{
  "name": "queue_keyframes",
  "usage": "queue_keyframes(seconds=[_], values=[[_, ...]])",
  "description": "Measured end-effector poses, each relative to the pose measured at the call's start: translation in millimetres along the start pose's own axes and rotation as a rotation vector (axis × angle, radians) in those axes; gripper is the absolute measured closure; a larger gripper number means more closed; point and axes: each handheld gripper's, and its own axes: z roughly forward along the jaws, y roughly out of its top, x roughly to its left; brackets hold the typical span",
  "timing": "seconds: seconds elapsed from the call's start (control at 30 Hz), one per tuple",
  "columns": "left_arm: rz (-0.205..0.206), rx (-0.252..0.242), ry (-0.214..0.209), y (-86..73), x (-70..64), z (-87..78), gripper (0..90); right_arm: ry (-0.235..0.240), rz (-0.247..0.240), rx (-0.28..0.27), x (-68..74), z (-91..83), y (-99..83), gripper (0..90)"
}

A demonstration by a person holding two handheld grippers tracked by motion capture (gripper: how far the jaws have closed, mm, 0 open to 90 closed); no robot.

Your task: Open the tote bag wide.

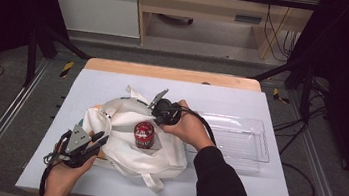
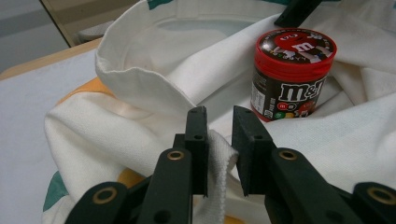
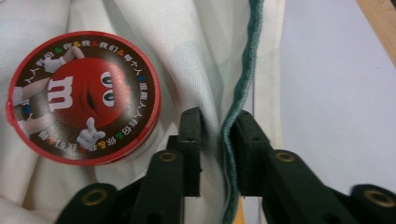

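left gripper [image 2: 219,135] fingers pinching the white tote bag [image 1: 122,139] fabric just beside the m&m's jar [image 1: 144,134] (red lid); right gripper [image 3: 219,140] fingers nipping the bag's green-edged rim beside the jar

Probably a lab: framed rig [image 1: 3,122], trailing cables [image 1: 300,169].

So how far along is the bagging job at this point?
Early to middle. The M&M's jar already stands upright on the white tote bag, but the fabric is not around it. In hand: the left gripper pinches a fold of cloth, and the right gripper holds the green-stitched edge. Left: getting the jar inside. The clear tray sits beside the bag.
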Motion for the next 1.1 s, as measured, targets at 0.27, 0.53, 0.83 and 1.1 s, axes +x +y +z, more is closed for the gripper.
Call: queue_keyframes(seconds=[0.27, 0.53, 0.83, 1.1], values=[[0.006, 0.005, -0.011, -1.4, 3.3, -3.2, 83.3, -0.034, 0.059, -0.048, -5.2, -5.9, 2.5, 85.0], [0.032, 0.01, -0.025, -2.3, 4.4, -12.1, 84.1, -0.081, 0.123, -0.115, -16.0, -16.2, 3.7, 85.9], [0.063, 0.045, -0.032, -9.0, 2.0, -20.8, 84.5, -0.136, 0.228, -0.155, -32.5, -19.5, -1.0, 86.1], [0.078, 0.075, -0.032, -16.3, 3.2, -22.5, 84.7, -0.147, 0.239, -0.098, -35.5, -9.0, -2.8, 86.0]])
